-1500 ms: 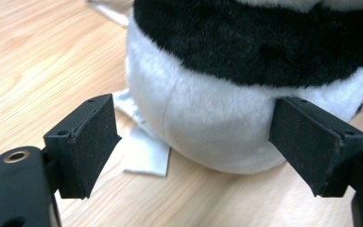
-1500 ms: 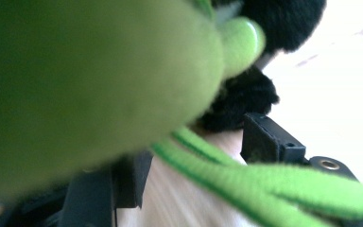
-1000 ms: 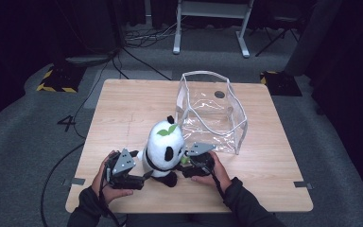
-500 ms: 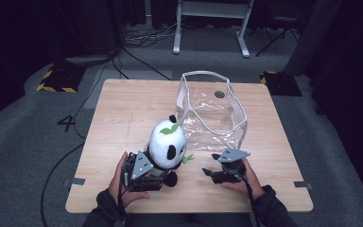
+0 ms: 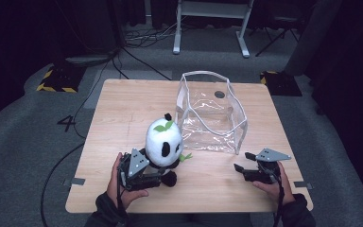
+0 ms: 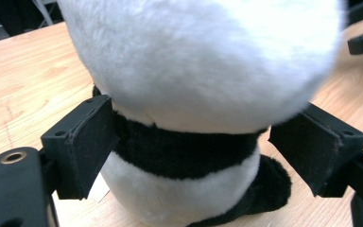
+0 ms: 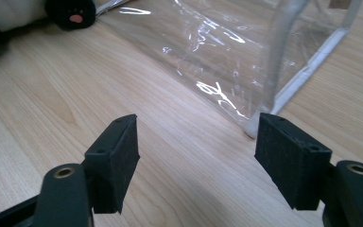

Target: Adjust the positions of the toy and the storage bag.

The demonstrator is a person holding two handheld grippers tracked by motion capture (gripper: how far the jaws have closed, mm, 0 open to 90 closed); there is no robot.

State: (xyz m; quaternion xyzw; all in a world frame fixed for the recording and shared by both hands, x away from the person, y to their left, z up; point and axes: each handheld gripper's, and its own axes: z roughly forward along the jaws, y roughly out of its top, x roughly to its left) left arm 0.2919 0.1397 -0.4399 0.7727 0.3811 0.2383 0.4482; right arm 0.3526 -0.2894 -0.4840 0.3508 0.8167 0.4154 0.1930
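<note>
1 pale wooden table (image 5: 123, 109) on grey carpet (image 5: 23, 142), dark surroundings.

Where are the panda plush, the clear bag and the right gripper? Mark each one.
panda plush (image 5: 163, 142): high view, on its white head.
clear bag (image 5: 208, 120): high view, on its transparent front wall.
right gripper (image 5: 244, 161): high view, midway between its open fingertips.

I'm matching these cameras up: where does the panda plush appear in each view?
High view: panda plush, lower centre-left, by the left gripper.
Left gripper view, close up between the jaws.
Right gripper view: its paw at top left.
Shared landmark: wooden table.
</note>
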